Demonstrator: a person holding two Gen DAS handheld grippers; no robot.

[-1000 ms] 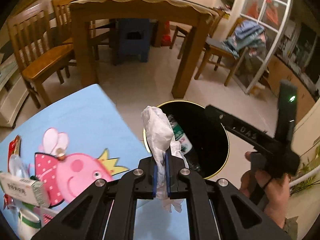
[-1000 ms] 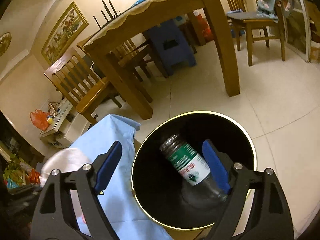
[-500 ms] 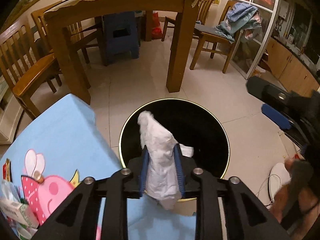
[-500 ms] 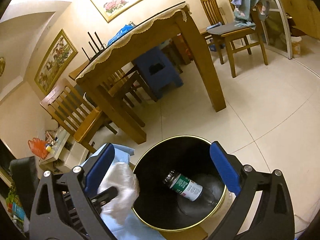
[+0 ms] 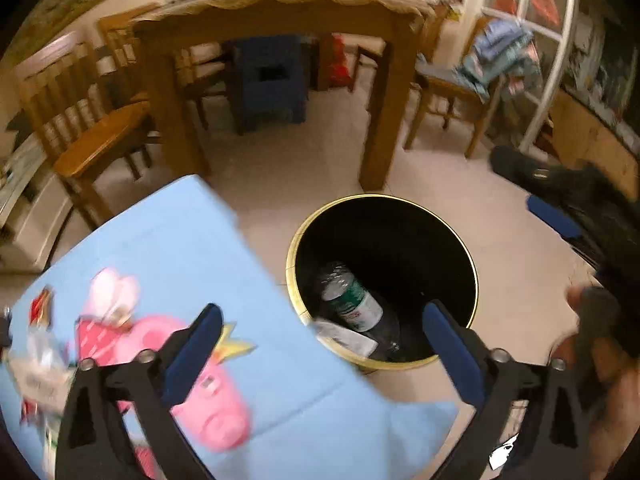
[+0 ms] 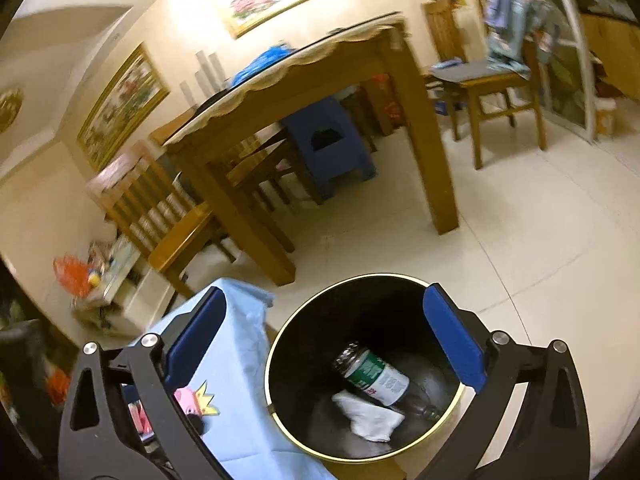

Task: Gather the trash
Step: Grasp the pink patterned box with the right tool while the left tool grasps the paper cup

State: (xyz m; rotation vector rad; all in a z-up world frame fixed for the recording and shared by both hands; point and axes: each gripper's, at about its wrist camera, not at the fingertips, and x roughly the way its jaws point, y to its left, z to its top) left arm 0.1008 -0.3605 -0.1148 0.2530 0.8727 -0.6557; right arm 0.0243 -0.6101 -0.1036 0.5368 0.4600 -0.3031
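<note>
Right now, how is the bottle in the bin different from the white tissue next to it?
The bottle is clear plastic with a green and white label; the tissue is plain white. The bottle keeps a round, firm shape and lies on its side; the tissue is a crumpled, soft wad. Both lie at the bottom of the black bin, touching each other.

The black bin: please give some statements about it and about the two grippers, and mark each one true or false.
1. The white tissue lies inside the black bin. True.
2. The left gripper is shut on the tissue. False: its jaws have just been opening and nothing is between them.
3. A plastic bottle with a green label lies in the bin. True.
4. The bin stands on the blue cloth. False: it stands on the floor beside it.
5. The right gripper is open. True.
</note>
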